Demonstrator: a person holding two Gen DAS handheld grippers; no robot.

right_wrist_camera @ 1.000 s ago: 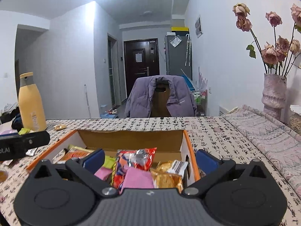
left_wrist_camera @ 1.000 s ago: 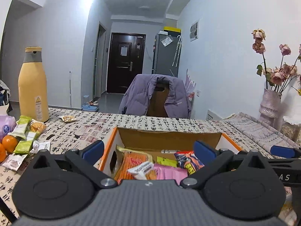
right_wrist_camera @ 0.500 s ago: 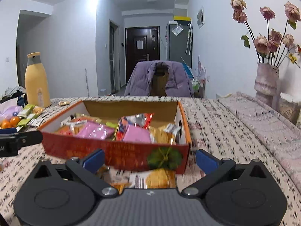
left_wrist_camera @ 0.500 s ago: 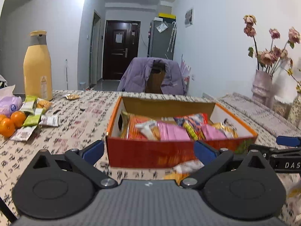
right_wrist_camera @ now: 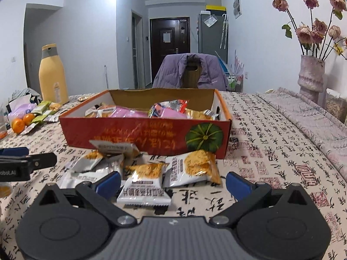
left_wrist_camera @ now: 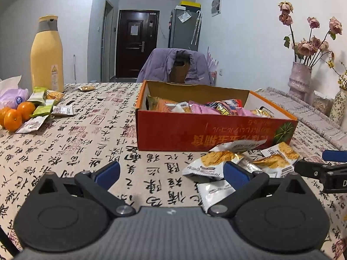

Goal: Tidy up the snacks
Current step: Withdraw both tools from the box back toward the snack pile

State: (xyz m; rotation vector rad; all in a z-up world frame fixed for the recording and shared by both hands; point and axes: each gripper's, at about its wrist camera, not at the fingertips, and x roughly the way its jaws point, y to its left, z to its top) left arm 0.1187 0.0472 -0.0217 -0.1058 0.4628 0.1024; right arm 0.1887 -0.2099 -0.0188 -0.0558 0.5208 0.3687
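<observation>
- The left gripper (left_wrist_camera: 171,174) is held wide open, with nothing between its blue pads, low over the tablecloth (left_wrist_camera: 86,143).
- The right gripper (right_wrist_camera: 173,183) is likewise spread wide and empty; a snack packet (right_wrist_camera: 144,187) lies on the cloth between its fingers.
- The red box (right_wrist_camera: 149,137) of snacks is seen at 12 o'clock from the right gripper, with loose packets (left_wrist_camera: 236,162) scattered just in front of it.
- Oranges (left_wrist_camera: 16,114), green packets (left_wrist_camera: 42,106) and a yellow bottle (left_wrist_camera: 46,58) are placed at 10 o'clock from the left gripper.
</observation>
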